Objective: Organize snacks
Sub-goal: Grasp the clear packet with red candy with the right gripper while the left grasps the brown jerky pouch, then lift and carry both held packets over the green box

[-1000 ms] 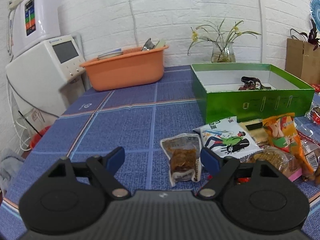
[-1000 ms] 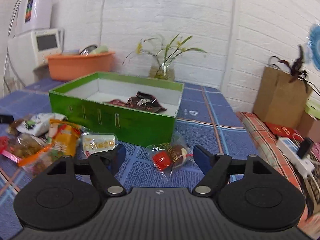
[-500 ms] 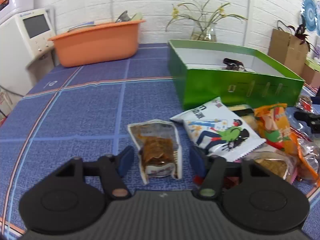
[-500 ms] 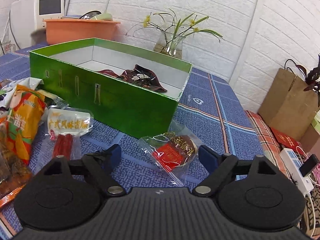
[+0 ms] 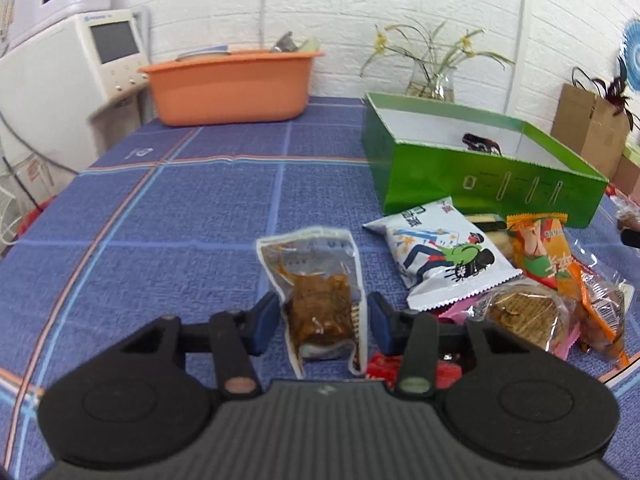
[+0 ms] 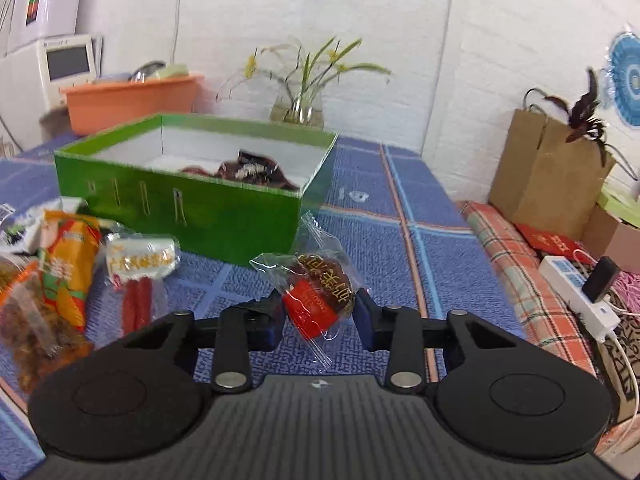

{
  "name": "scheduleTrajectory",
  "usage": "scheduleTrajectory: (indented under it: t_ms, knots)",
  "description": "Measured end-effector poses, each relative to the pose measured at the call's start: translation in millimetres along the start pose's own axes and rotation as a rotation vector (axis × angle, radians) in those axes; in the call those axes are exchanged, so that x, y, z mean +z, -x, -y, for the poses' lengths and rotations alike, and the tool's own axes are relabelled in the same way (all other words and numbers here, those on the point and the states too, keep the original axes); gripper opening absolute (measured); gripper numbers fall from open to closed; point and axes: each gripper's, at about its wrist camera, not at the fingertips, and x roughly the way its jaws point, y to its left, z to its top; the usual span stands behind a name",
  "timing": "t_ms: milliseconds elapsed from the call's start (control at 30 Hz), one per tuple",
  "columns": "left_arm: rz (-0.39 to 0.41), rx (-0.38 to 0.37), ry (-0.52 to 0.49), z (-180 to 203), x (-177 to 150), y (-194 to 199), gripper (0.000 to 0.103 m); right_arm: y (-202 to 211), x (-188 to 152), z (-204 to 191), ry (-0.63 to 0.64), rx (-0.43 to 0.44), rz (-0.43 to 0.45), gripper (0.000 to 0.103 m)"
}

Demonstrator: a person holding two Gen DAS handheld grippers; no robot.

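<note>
Blue tablecloth (image 5: 192, 216) scene: brown pouch (image 5: 320, 300), long axis pointing away, is bracketed by the just-closing left gripper (image 5: 322, 322), red-label snack (image 6: 320, 300) likewise by the right gripper (image 6: 318, 320), firm contact unclear, green box (image 6: 200, 208) lying ahead.

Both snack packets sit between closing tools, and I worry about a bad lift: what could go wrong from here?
1. The left tool straddles only the near end of the brown snack pouch; its jaws have just been closing, so lifted, it may droop or slip.
2. The right tool, also just closing, brackets the red-labelled pastry in loose clear wrap; it may catch film alone or crush it.
</note>
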Motion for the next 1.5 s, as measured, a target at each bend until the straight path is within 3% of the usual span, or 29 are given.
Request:
scheduleTrajectory:
  t_ms: [133,267,400,533,833,1033,1233,1300,1367,1500]
  knots:
    - [0.039,0.019,0.047,-3,5,19,0.043,39,8,1,-0.091,0.061,0.133,0.063]
    - [0.076,0.017,0.023,10,16,22,0.042,67,23,-17,-0.133,0.218,0.251,0.062]
    - [0.064,0.004,0.031,15,15,13,0.041,75,33,-35,-0.144,0.306,0.307,0.062]
    - [0.087,-0.010,0.044,17,22,19,0.041,72,40,-44,-0.166,0.356,0.304,0.062]
    - [0.244,-0.036,-0.016,52,95,25,0.041,55,87,-64,-0.093,0.358,0.304,0.061]
    - [0.278,-0.024,-0.024,68,135,17,0.041,58,122,-61,-0.063,0.311,0.381,0.061]
    - [0.344,0.017,-0.079,87,153,18,0.041,56,144,-36,-0.093,0.218,0.440,0.062]
    - [0.366,0.069,-0.103,96,154,11,0.041,45,141,-30,-0.110,0.194,0.417,0.063]
    - [0.372,0.096,-0.127,106,157,1,0.041,30,134,-24,-0.133,0.227,0.375,0.063]
    - [0.322,0.047,-0.129,118,166,-26,0.041,-3,121,-16,-0.211,0.235,0.259,0.062]
